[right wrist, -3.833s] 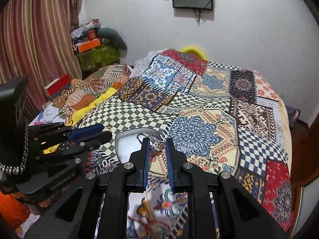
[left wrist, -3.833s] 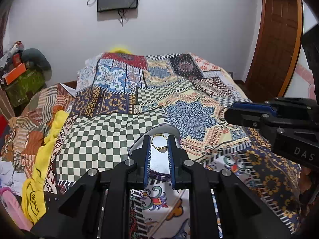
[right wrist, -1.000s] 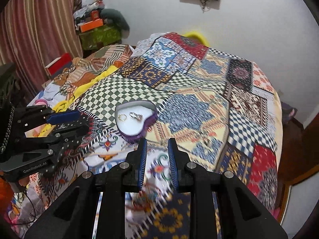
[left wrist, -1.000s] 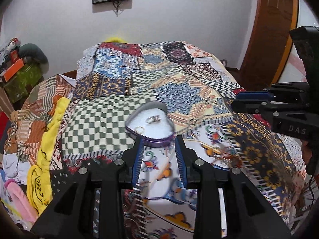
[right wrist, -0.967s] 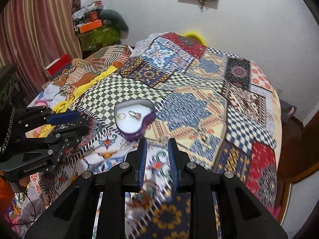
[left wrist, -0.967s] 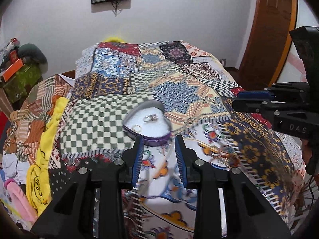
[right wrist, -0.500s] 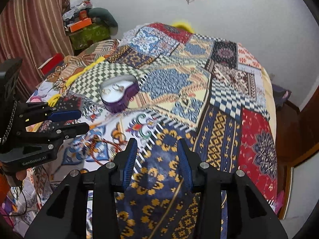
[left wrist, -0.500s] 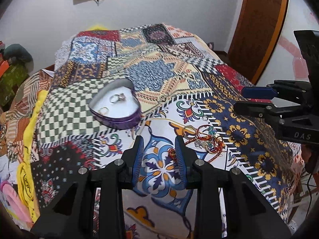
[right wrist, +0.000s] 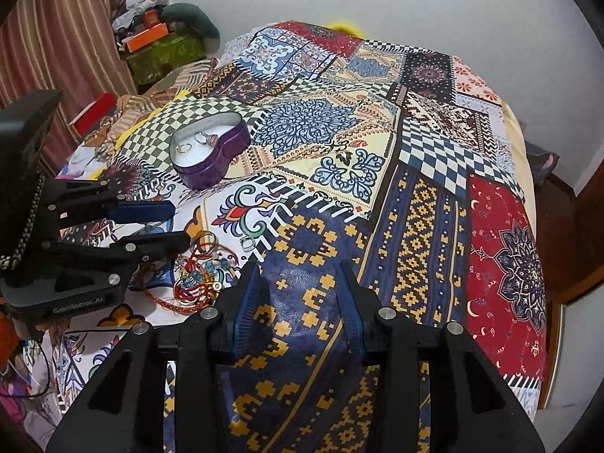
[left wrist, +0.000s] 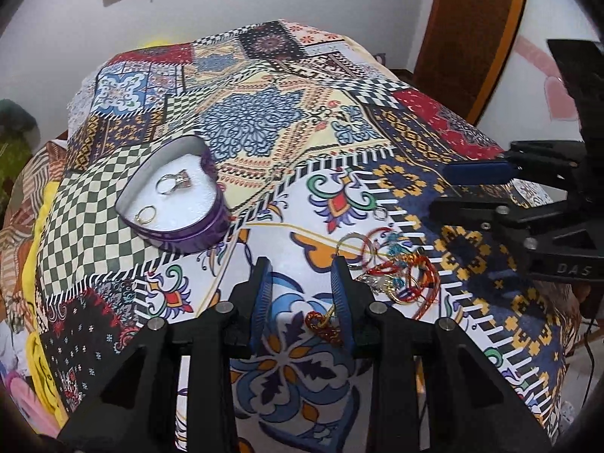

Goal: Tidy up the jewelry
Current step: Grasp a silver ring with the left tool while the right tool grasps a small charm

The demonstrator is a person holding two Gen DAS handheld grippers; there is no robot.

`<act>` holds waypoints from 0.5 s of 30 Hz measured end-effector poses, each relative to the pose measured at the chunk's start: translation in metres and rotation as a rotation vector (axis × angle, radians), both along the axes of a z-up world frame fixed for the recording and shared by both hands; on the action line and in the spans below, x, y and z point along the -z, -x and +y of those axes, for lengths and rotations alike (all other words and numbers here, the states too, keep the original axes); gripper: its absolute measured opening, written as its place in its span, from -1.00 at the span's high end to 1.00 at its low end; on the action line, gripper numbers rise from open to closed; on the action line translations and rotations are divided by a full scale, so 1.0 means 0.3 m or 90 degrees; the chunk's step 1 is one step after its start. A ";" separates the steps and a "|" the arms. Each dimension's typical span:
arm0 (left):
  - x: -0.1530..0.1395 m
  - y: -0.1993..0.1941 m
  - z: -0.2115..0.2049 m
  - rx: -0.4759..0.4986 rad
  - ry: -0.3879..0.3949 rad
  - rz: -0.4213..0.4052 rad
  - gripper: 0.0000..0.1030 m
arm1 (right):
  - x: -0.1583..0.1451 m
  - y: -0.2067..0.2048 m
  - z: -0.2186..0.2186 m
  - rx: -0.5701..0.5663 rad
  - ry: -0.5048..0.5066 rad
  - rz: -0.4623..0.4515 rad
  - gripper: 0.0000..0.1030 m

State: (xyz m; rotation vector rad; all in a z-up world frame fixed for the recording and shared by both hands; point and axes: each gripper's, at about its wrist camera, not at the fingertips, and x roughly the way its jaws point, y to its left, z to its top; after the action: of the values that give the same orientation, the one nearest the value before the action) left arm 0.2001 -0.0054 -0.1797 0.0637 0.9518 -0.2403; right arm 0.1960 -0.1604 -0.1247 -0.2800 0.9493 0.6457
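Both claws gape wide, empty: the left claw (left wrist: 302, 268) hangs just beside the tangled jewelry pile (left wrist: 396, 268), the right claw (right wrist: 298, 275) beyond it. The heart-shaped tin (left wrist: 211, 222), holding two rings (left wrist: 171, 183), sits near the pile on the bed (left wrist: 264, 120).

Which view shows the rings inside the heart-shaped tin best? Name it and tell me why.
The left wrist view. The heart-shaped tin sits close and is seen from above, so the silver ring and gold ring show apart on the white lining. In the right wrist view the tin is farther and smaller; its rings are tiny.
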 end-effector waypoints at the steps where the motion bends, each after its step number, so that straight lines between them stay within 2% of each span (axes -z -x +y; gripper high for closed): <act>1: 0.000 0.001 -0.004 0.002 -0.003 -0.001 0.38 | 0.001 -0.003 0.000 0.000 -0.001 0.001 0.27; 15: -0.003 0.008 -0.030 0.028 0.005 -0.003 0.38 | 0.015 -0.025 -0.001 -0.003 -0.011 0.013 0.27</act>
State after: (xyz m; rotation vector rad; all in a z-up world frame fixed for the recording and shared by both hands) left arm 0.1976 -0.0144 -0.1787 0.0768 0.9457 -0.2841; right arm 0.2034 -0.1608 -0.1291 -0.2598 0.9626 0.6615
